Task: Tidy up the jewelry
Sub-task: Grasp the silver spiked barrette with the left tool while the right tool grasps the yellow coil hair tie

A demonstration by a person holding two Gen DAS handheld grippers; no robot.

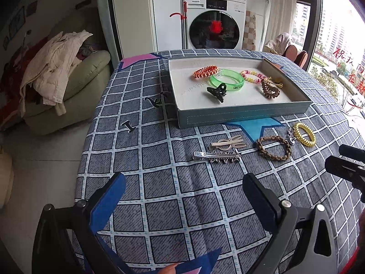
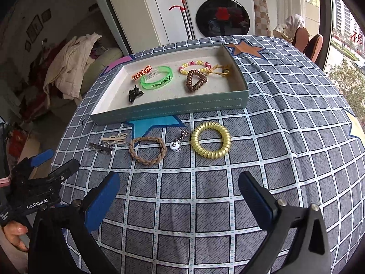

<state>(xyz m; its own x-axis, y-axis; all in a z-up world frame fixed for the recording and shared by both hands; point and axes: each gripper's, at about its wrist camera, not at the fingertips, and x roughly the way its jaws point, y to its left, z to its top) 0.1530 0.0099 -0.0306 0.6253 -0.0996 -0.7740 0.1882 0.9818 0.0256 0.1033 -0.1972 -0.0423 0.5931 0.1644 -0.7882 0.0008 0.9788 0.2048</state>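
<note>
Reading "GenRobot.AI" on the left gripper [image 2: 49, 166] (jaws wide, empty), right gripper [image 2: 179, 183] likewise, "Panasonic" washer [image 2: 222, 11] behind.

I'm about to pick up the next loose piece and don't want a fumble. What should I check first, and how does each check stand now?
1. Left gripper open, nothing between its fingers: ok.
2. Right gripper open, nothing between its fingers: ok.
3. Box has bare floor left for more pieces: ok.
4. Yellow spiral hair tie lies apart from its neighbours: ok.
5. Braided brown bracelet free of the small silver-and-white piece beside it: ok.
6. Silver hair clip separate from the beige clip: cannot tell.
</note>
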